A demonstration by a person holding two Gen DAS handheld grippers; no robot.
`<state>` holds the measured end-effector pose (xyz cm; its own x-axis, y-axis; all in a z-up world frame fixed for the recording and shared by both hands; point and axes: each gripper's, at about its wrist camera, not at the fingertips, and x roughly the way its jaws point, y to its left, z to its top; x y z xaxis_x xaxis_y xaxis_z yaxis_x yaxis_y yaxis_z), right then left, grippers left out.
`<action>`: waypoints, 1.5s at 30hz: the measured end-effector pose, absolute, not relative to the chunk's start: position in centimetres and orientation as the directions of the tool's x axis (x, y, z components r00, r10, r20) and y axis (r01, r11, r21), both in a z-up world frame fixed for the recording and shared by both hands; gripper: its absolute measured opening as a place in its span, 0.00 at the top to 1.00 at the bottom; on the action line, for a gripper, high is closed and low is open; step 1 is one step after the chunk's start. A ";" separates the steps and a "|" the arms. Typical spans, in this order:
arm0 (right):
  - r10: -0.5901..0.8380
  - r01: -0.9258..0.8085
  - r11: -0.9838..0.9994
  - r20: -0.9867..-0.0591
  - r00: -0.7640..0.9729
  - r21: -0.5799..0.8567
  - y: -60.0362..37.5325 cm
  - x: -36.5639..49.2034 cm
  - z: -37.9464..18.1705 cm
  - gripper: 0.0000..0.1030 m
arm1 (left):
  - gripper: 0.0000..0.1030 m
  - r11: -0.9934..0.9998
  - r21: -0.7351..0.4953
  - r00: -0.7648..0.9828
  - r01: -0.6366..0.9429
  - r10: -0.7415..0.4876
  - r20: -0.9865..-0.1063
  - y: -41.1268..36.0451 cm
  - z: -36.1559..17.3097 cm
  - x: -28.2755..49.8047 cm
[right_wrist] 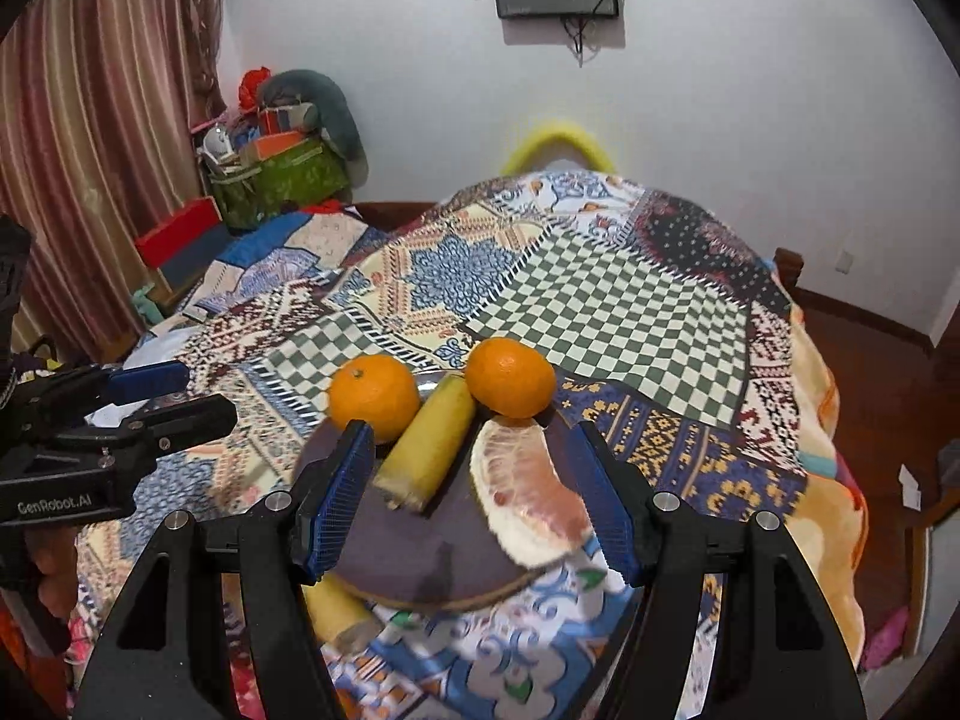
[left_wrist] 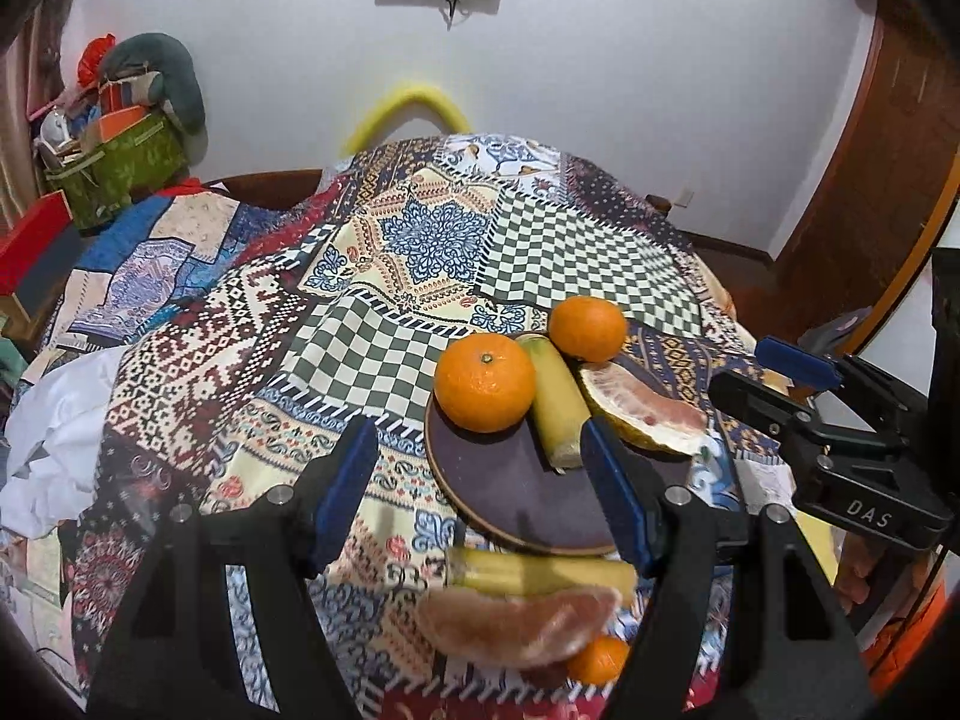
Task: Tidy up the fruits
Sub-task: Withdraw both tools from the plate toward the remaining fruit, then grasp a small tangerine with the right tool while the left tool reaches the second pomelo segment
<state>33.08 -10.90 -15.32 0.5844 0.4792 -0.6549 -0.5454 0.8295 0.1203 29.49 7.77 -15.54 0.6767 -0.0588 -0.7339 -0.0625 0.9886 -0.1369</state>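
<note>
Both jaws apart and empty; on the plate (right_wrist: 420,564) sit two oranges (right_wrist: 373,397), a banana (right_wrist: 429,441) and a soft pomelo wedge (right_wrist: 528,492), so grip that wedge gently by its rind.

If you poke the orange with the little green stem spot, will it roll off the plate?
Probably yes. The orange is round and sits near the edge of the dark plate, which looks nearly flat, so little would stop it on that side. The banana piece beside it would likely block rolling that way. Its peel looks firm, so a gentle poke shouldn't hurt it.
</note>
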 end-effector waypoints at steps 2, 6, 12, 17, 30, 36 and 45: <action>0.479 -0.546 0.830 -0.645 0.595 0.112 -11.2 31.9 -14.8 0.38 | 0.32 0.989 -0.135 0.682 -0.063 -0.056 -0.729 7.6 -15.0 28.3; 0.480 -0.554 0.827 -0.633 0.607 0.095 -11.5 29.7 -14.1 0.37 | 0.28 0.990 -0.131 0.690 -0.061 -0.053 -0.722 7.4 -14.2 25.8; 0.476 -0.558 0.826 -0.625 0.619 0.077 -12.0 26.7 -14.0 0.33 | 0.25 0.992 -0.112 0.693 -0.050 -0.047 -0.719 6.8 -14.0 22.5; 0.464 -0.561 0.825 -0.644 0.608 0.064 -12.0 24.9 -15.1 0.33 | 0.24 0.994 -0.099 0.678 -0.037 -0.048 -0.733 6.3 -14.7 20.4; 0.424 -0.572 0.818 -0.735 0.529 0.060 -11.2 22.5 -20.0 0.33 | 0.24 0.993 -0.106 0.602 -0.047 -0.057 -0.796 6.1 -18.5 18.2; 0.427 -0.582 0.809 -0.767 0.480 0.086 -10.2 22.3 -22.2 0.33 | 0.24 0.993 -0.103 0.567 -0.051 -0.056 -0.822 5.9 -20.4 18.2; 0.442 -0.601 0.789 -0.795 0.416 0.125 -9.6 23.1 -24.3 0.51 | 0.24 0.994 -0.095 0.536 -0.052 -0.052 -0.843 5.3 -22.0 18.9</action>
<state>23.06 -9.58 -24.30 0.4156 0.4418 -0.7950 -0.6010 0.7895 0.1246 18.94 5.31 -22.03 0.5355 -0.0523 -0.8429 -0.0518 0.9942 -0.0946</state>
